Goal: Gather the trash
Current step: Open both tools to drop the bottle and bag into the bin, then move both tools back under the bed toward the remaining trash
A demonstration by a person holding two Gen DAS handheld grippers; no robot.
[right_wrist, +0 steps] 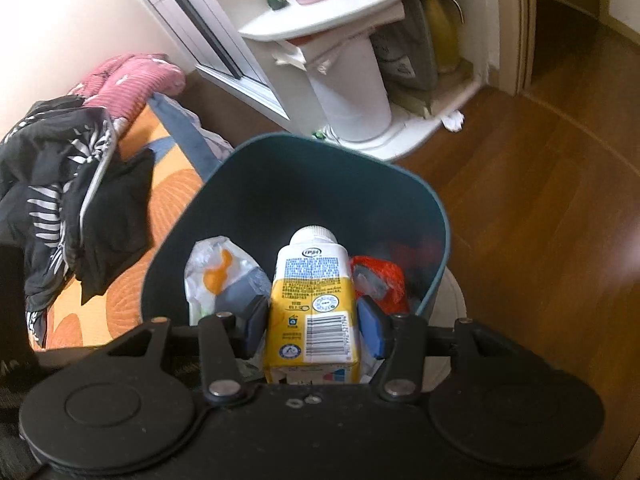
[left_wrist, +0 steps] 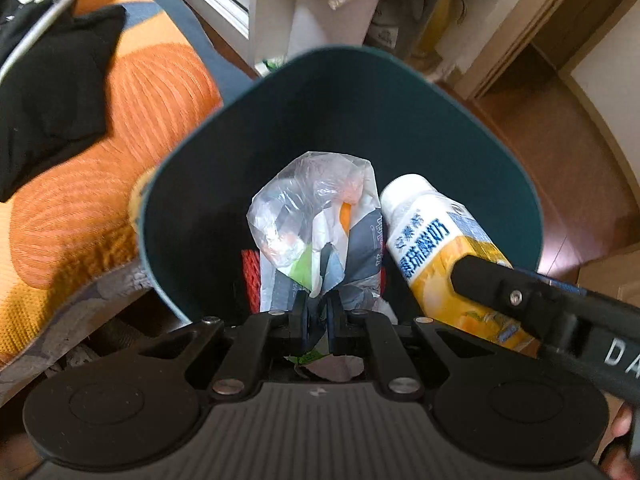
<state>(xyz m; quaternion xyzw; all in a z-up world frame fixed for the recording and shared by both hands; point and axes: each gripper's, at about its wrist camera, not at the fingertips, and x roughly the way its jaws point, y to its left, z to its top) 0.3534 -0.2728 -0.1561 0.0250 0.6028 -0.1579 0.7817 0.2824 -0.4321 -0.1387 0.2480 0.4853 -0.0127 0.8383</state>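
Your right gripper [right_wrist: 313, 322] clamps the stiff, light yogurt carton [right_wrist: 310, 308] mid-body over the teal bin [right_wrist: 436, 216] — your left gripper [left_wrist: 318, 314] pinches the flimsy, slippery plastic bag [left_wrist: 316, 220] there too.

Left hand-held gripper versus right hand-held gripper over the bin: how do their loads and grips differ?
The left hand-held gripper pinches a crumpled clear plastic bag, fingers nearly together; the right hand-held gripper clamps a rigid yellow-and-white yogurt carton, fingers spread to its sides. The bag is soft and shapeless; the carton is boxy, with its white cap pointing away from the gripper. Both loads hang over the dark teal bin.
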